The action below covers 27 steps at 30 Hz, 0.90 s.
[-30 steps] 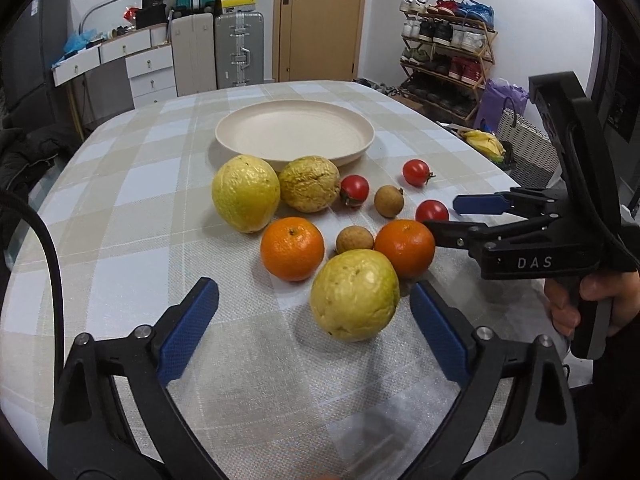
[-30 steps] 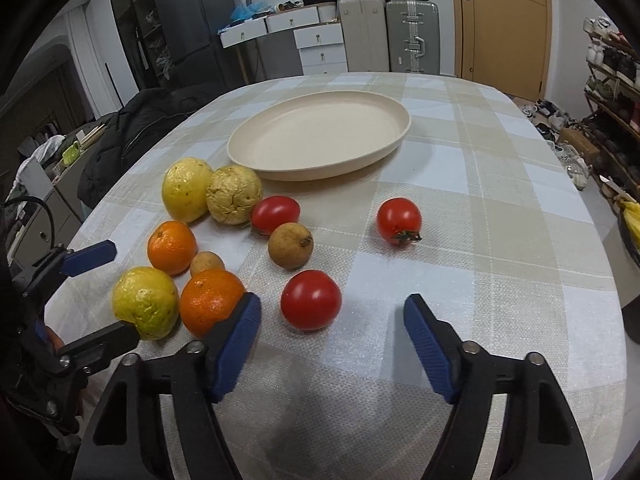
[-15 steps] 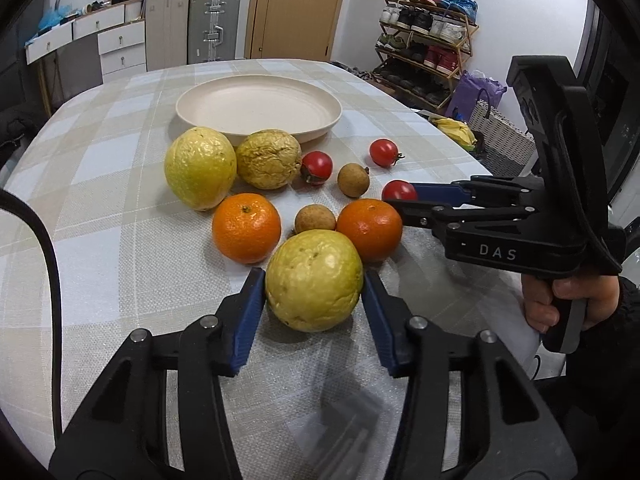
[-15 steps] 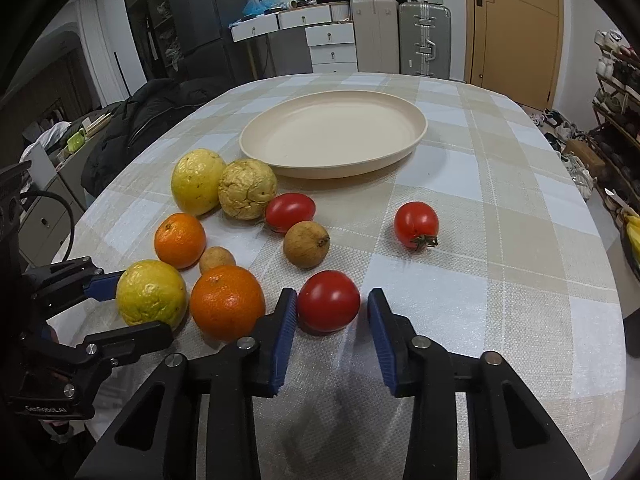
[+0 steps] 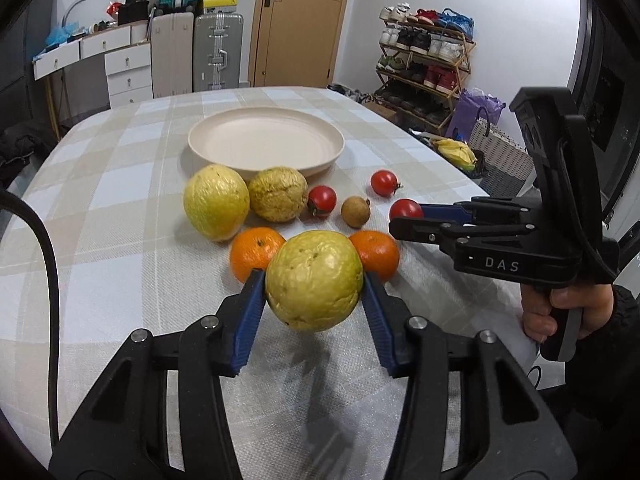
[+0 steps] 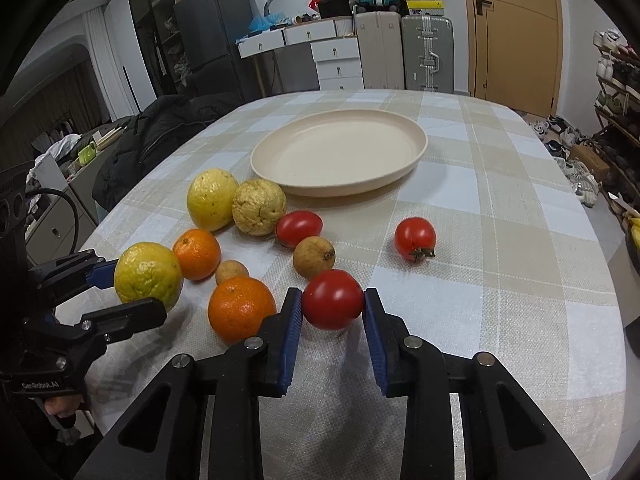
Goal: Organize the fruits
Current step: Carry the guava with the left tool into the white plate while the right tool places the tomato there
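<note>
My left gripper is shut on a large yellow-green fruit, raised a little off the cloth. My right gripper is shut on a red tomato, also just above the table. In the left wrist view the right gripper shows at the right with that tomato. In the right wrist view the left gripper holds the yellow-green fruit at the left. An empty cream plate sits beyond the fruits.
On the checked tablecloth lie two oranges, two yellow fruits, two tomatoes and two small brown fruits. A person's hand grips the right handle.
Both grippers went from wide open to shut, the left on the yellow-green fruit and the right on the near tomato. Both fruits now hang slightly above the cloth.
</note>
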Each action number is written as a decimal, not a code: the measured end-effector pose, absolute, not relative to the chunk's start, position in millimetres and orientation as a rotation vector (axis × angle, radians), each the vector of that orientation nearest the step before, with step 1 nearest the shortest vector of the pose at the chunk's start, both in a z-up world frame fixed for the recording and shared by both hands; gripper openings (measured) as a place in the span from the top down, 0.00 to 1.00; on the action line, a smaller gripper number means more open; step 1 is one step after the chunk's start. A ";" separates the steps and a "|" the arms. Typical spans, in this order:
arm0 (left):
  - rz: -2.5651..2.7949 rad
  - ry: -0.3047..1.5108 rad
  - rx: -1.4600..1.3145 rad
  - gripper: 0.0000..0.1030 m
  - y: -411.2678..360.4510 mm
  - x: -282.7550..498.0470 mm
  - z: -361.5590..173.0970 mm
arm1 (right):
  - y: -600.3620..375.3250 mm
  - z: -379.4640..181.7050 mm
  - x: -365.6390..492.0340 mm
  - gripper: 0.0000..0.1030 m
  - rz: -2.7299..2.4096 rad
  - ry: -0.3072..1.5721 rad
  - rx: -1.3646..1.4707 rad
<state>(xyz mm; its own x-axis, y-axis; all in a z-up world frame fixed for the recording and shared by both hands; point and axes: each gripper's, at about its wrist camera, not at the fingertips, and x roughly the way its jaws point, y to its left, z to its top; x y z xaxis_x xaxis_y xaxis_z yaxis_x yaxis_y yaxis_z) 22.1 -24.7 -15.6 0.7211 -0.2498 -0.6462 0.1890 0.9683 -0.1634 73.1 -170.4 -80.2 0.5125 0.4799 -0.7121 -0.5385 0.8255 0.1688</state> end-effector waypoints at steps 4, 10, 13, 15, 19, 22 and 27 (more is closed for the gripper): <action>-0.216 0.687 -0.084 0.56 -17.9 22.1 -5.6 | -169.6 -71.6 71.1 0.70 0.622 0.805 -0.067; -0.189 0.646 -0.089 0.55 -10.2 25.5 7.9 | -170.9 -57.1 69.4 0.70 0.639 0.767 -0.044; -0.176 0.629 -0.085 0.55 -5.9 29.3 16.4 | -171.0 -50.6 71.3 0.70 0.644 0.753 -0.034; -0.164 0.619 -0.093 0.55 -1.4 34.0 21.6 | -170.7 -45.5 72.4 0.70 0.648 0.745 -0.032; -0.140 0.603 -0.098 0.55 4.5 43.9 28.3 | -169.1 -35.6 77.0 0.70 0.655 0.727 -0.026; -0.128 0.595 -0.102 0.55 7.6 52.5 33.1 | -167.9 -29.8 81.7 0.70 0.659 0.717 -0.021; -0.110 0.582 -0.098 0.55 8.0 66.1 37.5 | -166.3 -22.1 92.0 0.70 0.659 0.702 -0.005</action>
<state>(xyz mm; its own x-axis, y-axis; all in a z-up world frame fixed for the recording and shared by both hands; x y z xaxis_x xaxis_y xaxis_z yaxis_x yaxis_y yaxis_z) 66.1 8.0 37.5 0.8297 -0.1315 -0.5425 0.0764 0.9895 -0.1231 92.0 -166.3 -22.1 0.5715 0.5598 -0.6000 -0.5632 0.7994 0.2093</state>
